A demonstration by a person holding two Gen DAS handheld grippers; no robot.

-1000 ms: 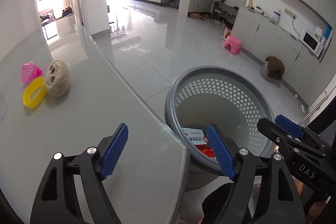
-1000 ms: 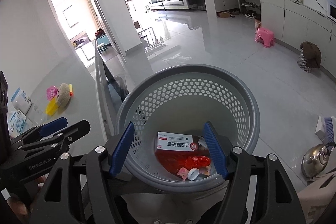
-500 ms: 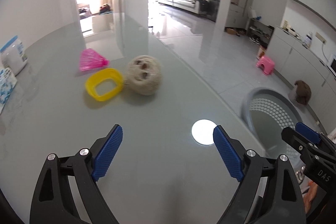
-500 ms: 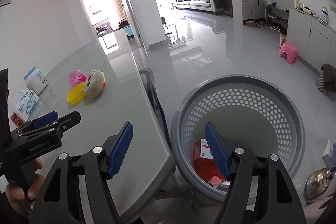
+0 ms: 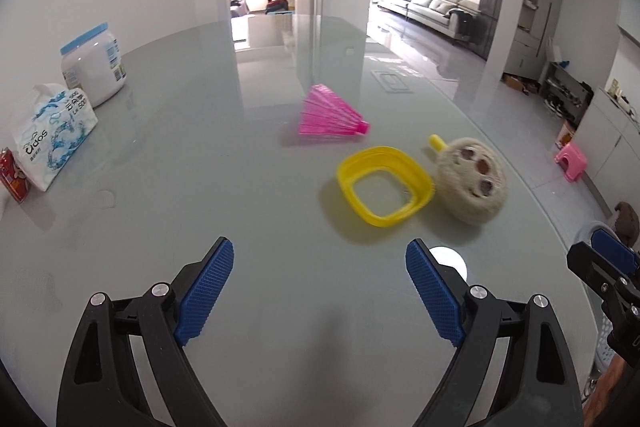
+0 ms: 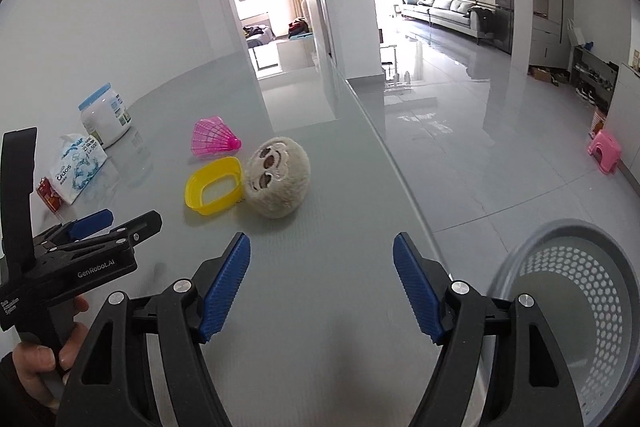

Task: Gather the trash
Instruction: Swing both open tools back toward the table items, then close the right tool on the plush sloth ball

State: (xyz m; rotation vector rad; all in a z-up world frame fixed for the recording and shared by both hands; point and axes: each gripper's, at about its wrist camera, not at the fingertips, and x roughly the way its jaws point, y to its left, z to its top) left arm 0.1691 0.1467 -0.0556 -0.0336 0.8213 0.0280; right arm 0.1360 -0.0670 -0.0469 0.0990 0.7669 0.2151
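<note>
On the grey glass table (image 5: pixel 240 211) lie a pink plastic shuttlecock (image 5: pixel 332 117), a yellow plastic ring (image 5: pixel 384 187) and a beige plush ball with a face (image 5: pixel 470 183), close together. My left gripper (image 5: pixel 319 267) hovers over bare table just short of the yellow ring, open and holding nothing. My right gripper (image 6: pixel 322 247) is open and holding nothing too, over the table near its right edge, with the plush ball (image 6: pixel 278 179) ahead. The grey perforated trash basket (image 6: pixel 572 307) stands on the floor at its lower right. A hand (image 6: pixel 36 359) holds the left gripper's handle.
A white jar with a blue lid (image 5: pixel 92 67), a tissue pack (image 5: pixel 52 135) and a red can (image 5: pixel 12 175) stand at the table's far left. The table edge (image 6: pixel 400 179) curves along the right, with glossy floor and a pink stool (image 6: pixel 606 151) beyond.
Both grippers swung left from above the basket to over the table. The basket slid to the right edge of both views; the three table objects came closer. The left jaws widened slightly.
</note>
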